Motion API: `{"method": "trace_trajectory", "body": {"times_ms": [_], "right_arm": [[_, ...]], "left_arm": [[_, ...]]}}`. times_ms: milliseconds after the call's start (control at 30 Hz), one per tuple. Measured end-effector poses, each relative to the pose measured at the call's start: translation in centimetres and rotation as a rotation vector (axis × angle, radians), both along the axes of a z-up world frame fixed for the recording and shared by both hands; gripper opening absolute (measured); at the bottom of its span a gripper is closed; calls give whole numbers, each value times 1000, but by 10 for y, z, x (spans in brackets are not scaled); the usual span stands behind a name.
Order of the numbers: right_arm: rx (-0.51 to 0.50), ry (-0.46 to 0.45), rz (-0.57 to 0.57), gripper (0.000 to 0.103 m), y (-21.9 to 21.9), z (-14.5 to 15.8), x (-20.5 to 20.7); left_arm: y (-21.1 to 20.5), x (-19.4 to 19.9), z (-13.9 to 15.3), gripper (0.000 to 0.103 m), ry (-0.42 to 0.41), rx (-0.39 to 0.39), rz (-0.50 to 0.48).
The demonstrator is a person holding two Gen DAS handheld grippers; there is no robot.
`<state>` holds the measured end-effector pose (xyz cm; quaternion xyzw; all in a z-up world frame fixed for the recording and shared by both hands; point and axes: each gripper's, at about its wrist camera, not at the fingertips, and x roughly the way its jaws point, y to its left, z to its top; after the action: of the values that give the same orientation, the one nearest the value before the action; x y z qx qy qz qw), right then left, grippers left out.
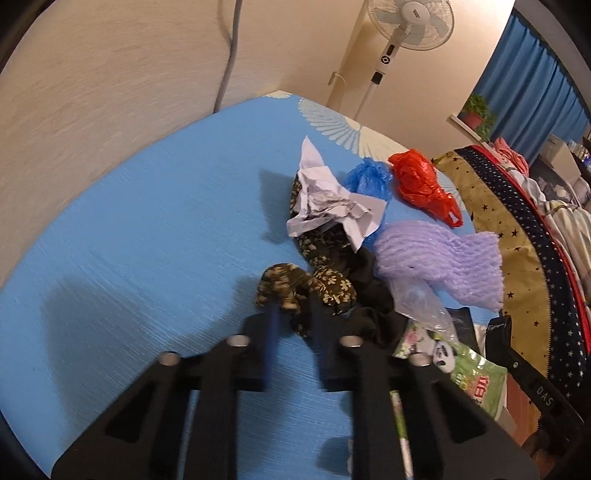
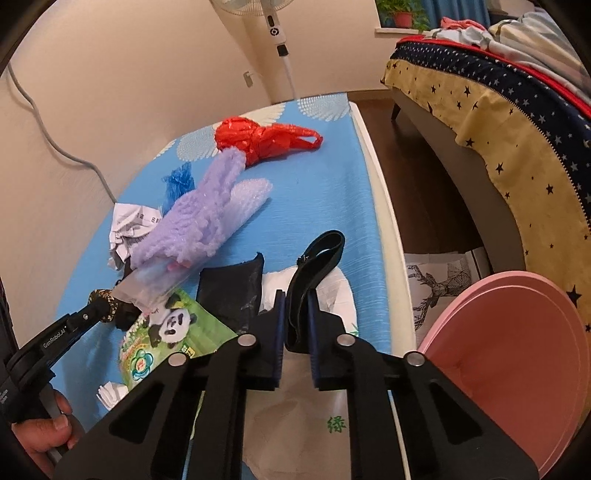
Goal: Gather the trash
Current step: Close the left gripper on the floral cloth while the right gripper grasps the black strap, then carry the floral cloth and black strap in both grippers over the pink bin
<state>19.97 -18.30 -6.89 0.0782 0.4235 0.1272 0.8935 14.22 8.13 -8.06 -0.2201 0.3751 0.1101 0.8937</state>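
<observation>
We work over a blue mat (image 1: 147,229) laid on a bed beside a beige wall, with a fan (image 1: 410,22) at the far end and a star-print quilt (image 2: 517,122) on a second bed to the right. The trash lies in a loose heap along the mat's right half: a crumpled paper (image 1: 325,199), a blue bag (image 1: 369,181) behind it, a red bag (image 1: 424,181) farther back and apart from the rest, purple foam netting (image 1: 439,262) draped across the middle, a clear wrapper (image 1: 421,302) just under the netting, and a green panda packet (image 2: 166,328) nearest us. A floral cloth (image 1: 306,284) snakes from under the paper toward our left gripper (image 1: 291,306), whose jaws are clenched on the cloth's near end; the right wrist view shows the same grip from the side, with a hand (image 2: 40,432) on that tool's handle. Our right gripper (image 2: 297,314) is clamped on a black strap (image 2: 317,258) that rises between its 2 pads, over a white bag (image 2: 332,291) lying at the mat's near right edge. A black pouch (image 2: 232,291) lies just left of the strap. A pink lid (image 2: 517,362) stands off the bed's edge at the right.
</observation>
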Motion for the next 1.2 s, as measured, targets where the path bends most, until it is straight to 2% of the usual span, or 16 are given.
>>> {"method": "trace_trajectory", "body": {"times_ms": [400, 833, 1033, 1200], "right_arm": [[24, -105, -30, 8, -24, 46, -35], [58, -205, -50, 8, -54, 102, -82], [63, -249, -58, 8, -61, 118, -107], [51, -277, -82, 8, -72, 126, -125]], "left_arm": [[-2, -29, 36, 3, -84, 16, -41], [-9, -80, 89, 3, -201, 95, -84], [-10, -97, 117, 3, -283, 111, -91], [-22, -106, 131, 3, -318, 142, -121]]}}
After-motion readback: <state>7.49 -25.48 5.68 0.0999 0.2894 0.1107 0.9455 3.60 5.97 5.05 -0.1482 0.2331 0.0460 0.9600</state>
